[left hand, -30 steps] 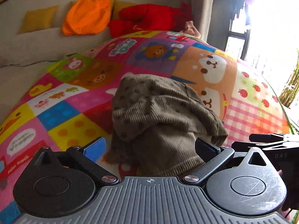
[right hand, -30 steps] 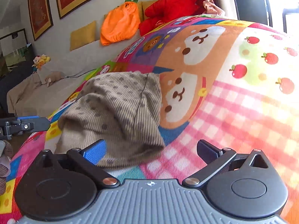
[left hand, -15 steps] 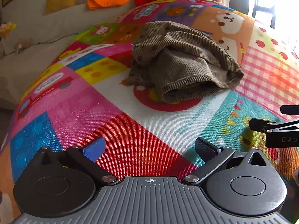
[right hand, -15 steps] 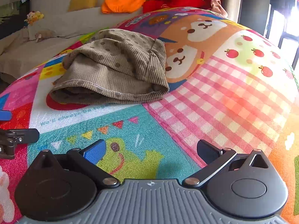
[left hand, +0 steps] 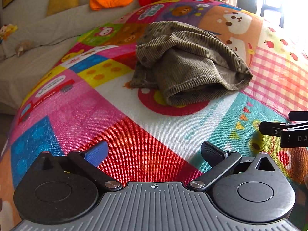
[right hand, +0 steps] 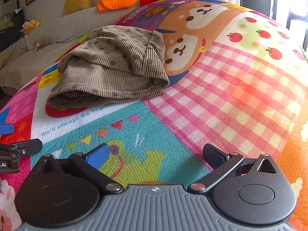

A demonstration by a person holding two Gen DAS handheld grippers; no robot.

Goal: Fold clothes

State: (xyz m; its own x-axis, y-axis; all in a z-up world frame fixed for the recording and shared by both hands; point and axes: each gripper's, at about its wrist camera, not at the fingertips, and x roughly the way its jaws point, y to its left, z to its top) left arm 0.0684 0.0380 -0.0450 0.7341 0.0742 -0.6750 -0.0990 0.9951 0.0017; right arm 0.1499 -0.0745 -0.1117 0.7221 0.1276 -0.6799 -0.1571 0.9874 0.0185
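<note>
Garment: an olive-brown corduroy garment with dark dots, bundled in loose folds, upper centre of the left wrist view and upper left of the right wrist view.
Handling: probably light, soft and floppy, with ribbed cloth that should grip well.
Hold: best taken at the stitched hem along its near edge.
Surface: a colourful cartoon-print play mat under it.
Containers: none in view.
Left claw: released, fingers spread, holding nothing, well short of the garment.
Right claw: released too, empty, near the frame's bottom.
</note>
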